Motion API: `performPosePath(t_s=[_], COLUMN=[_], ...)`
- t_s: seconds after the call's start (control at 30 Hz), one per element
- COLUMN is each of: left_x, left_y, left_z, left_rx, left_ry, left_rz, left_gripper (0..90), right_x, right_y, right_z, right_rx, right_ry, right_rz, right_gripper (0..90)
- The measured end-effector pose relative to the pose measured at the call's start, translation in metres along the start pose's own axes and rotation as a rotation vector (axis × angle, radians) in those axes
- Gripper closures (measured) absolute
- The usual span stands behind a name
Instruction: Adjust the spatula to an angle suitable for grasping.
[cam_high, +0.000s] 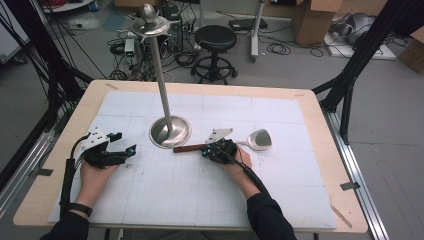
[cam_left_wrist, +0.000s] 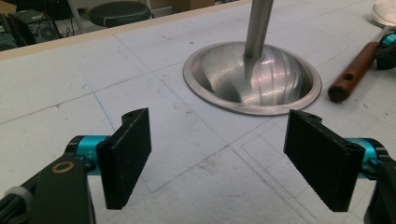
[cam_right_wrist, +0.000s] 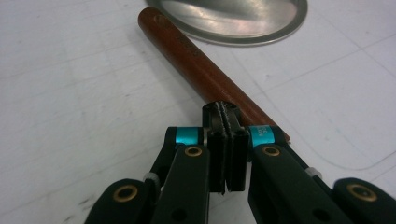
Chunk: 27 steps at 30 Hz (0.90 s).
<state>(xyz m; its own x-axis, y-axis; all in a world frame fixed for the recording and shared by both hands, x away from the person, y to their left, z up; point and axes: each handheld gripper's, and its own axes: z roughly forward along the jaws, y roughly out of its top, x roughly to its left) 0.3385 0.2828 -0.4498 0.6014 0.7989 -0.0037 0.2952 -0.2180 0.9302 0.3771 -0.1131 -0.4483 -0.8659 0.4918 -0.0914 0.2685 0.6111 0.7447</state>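
Note:
A ladle lies on the white mat, its brown wooden handle (cam_high: 189, 148) (cam_left_wrist: 355, 72) (cam_right_wrist: 187, 56) pointing left and its metal bowl (cam_high: 259, 139) to the right. My right gripper (cam_high: 207, 151) (cam_right_wrist: 225, 114) is shut, pad against pad, with its tips right at the near side of the handle; nothing shows between the pads. A metal stand with a round base (cam_high: 170, 132) (cam_left_wrist: 205, 88) (cam_right_wrist: 233, 18) and a tall pole (cam_high: 162, 80) rises just left of the handle's end. My left gripper (cam_high: 124, 143) (cam_left_wrist: 217, 158) rests open and empty at the left, facing the base.
The mat (cam_high: 200, 200) covers most of a wooden table (cam_high: 320, 150). Beyond the far edge stand a black stool (cam_high: 215, 37), cardboard boxes (cam_high: 312, 20) and floor cables (cam_high: 125, 47). Black frame legs (cam_high: 350, 75) flank the table.

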Motion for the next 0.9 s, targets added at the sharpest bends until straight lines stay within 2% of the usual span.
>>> performPosePath(t_s=[0.07, 0.17, 0.3, 0.53, 0.57, 0.67, 0.9], left_x=[0.0, 0.0, 0.0, 0.0, 0.0, 0.0, 0.0], left_y=[0.0, 0.0, 0.0, 0.0, 0.0, 0.0, 0.0], left_z=[0.0, 0.0, 0.0, 0.0, 0.0, 0.0, 0.0], left_rx=[0.001, 0.0, 0.002, 0.002, 0.002, 0.001, -0.001], left_ry=[-0.001, -0.002, -0.002, -0.002, -0.002, -0.002, -0.004], left_rz=[-0.001, -0.001, 0.001, 0.003, 0.002, 0.0, -0.001], left_gripper=[23.8, 23.8, 23.8, 23.8, 23.8, 23.8, 23.8], right_x=[-0.002, -0.003, -0.006, -0.008, -0.01, -0.016, -0.023], right_y=[0.003, 0.006, 0.006, 0.007, 0.008, 0.007, 0.013], right_z=[0.002, 0.005, 0.005, 0.005, 0.005, 0.006, 0.011], right_rx=[0.001, -0.003, -0.015, -0.034, -0.035, -0.025, -0.021], right_ry=[0.006, -0.021, -0.019, -0.059, -0.08, -0.105, -0.157], right_rz=[0.015, 0.009, 0.021, 0.034, 0.05, 0.071, 0.093], right_gripper=[90.0, 90.0, 90.0, 90.0, 90.0, 90.0, 89.9])
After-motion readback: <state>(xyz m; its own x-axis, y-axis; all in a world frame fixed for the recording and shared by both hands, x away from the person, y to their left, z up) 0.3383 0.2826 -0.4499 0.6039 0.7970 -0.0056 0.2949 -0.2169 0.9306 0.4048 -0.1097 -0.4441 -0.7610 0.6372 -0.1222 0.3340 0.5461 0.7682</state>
